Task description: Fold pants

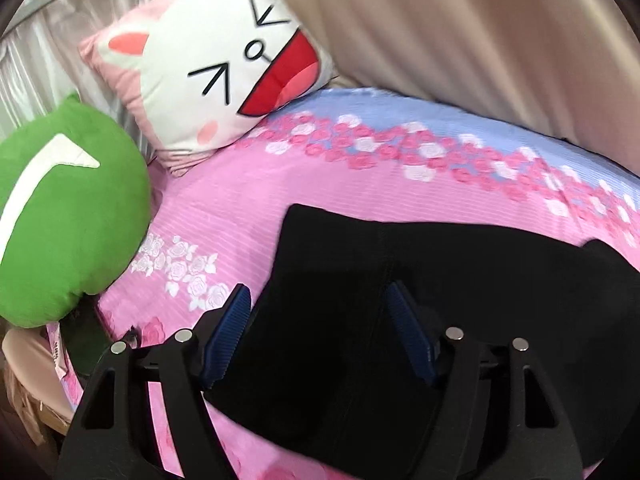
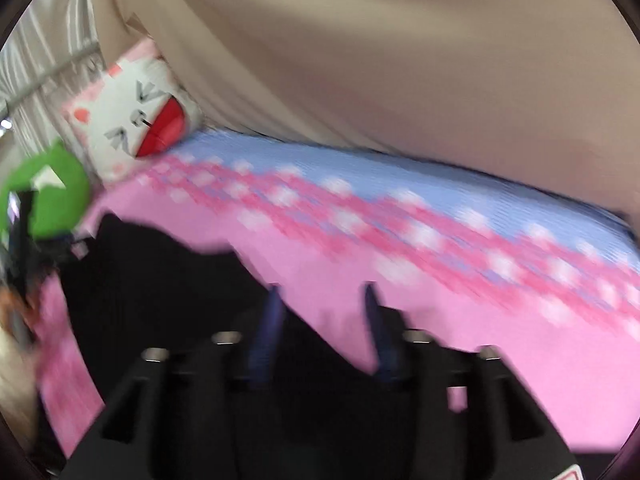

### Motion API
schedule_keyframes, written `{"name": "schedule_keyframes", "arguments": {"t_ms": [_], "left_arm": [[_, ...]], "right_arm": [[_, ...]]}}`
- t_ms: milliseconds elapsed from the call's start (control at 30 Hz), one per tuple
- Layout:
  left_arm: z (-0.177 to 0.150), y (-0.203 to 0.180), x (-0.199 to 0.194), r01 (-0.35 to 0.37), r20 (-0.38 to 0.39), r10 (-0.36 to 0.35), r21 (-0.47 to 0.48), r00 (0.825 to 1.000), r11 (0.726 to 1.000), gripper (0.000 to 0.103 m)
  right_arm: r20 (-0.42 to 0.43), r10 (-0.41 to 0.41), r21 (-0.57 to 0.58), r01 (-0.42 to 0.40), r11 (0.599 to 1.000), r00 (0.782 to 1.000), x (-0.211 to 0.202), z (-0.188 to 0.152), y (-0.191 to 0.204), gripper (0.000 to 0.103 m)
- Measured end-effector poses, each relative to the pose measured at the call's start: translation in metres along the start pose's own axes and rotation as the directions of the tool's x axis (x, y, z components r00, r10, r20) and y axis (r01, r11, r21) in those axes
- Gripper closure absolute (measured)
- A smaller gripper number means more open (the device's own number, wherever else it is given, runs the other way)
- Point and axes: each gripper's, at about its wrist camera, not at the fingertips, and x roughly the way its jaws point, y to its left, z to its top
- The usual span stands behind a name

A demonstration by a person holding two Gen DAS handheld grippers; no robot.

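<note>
Black pants (image 1: 400, 280) lie flat on the pink flowered bedsheet (image 1: 248, 200). My left gripper (image 1: 318, 300) is open and hovers over the pants' left part, blue-padded fingers (image 1: 232, 328) apart, with nothing between them. In the blurred right wrist view the pants (image 2: 160, 272) spread at lower left. My right gripper (image 2: 322, 300) is open above the pants' edge and the pink sheet (image 2: 500, 340), holding nothing.
A white and pink cat-face pillow (image 1: 208, 76) and a green plush cushion (image 1: 68, 208) rest at the bed's far left. Beige curtain fabric (image 1: 480, 40) hangs along the bed's far side. The bed edge drops off at the lower left.
</note>
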Motion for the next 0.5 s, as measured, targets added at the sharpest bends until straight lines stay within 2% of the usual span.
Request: {"name": "schedule_keyframes", "arguments": {"t_ms": [67,133,167,233,267,300,367,433,500], "left_arm": [[-0.007,-0.015,-0.010,0.040,-0.004,-0.040,0.016,0.999,0.999,0.034],[-0.015,-0.037,-0.018,0.056,-0.004,-0.055,0.049,0.998,0.997,0.034],[-0.017,-0.049,-0.020,0.051,0.000,-0.051,0.068,0.999,0.996,0.034],[-0.023,-0.074,-0.025,0.040,-0.001,-0.040,0.112,0.999,0.993,0.034],[-0.024,-0.084,-0.028,0.046,-0.006,-0.045,0.118,0.999,0.992,0.034],[-0.025,-0.091,-0.030,0.061,-0.013,-0.060,0.119,0.998,0.991,0.034],[-0.028,-0.104,-0.039,0.087,-0.016,-0.086,0.115,0.996,0.990,0.034],[-0.029,-0.117,-0.047,0.107,-0.014,-0.106,0.120,0.994,0.987,0.034],[-0.029,-0.131,-0.053,0.113,-0.010,-0.113,0.136,0.994,0.984,0.033]], "right_arm": [[-0.039,-0.070,-0.005,0.070,0.998,0.997,-0.003,-0.023,-0.017,0.049],[-0.094,-0.066,-0.001,0.066,0.998,0.993,0.007,-0.041,-0.026,0.057],[-0.115,-0.083,-0.026,0.080,0.996,0.990,0.018,-0.047,-0.028,0.077],[-0.123,-0.154,-0.074,0.145,0.987,0.980,0.038,-0.053,-0.033,0.079],[-0.096,-0.127,-0.031,0.125,0.992,0.987,0.040,-0.049,-0.041,0.079],[-0.085,-0.141,0.023,0.143,0.989,0.986,0.037,-0.044,-0.050,0.078],[-0.035,-0.203,0.062,0.205,0.977,0.979,0.019,-0.041,-0.063,0.078],[-0.015,-0.168,0.093,0.169,0.981,0.986,-0.003,-0.048,-0.076,0.076],[0.002,-0.197,0.104,0.196,0.975,0.980,-0.034,-0.066,-0.097,0.073]]}}
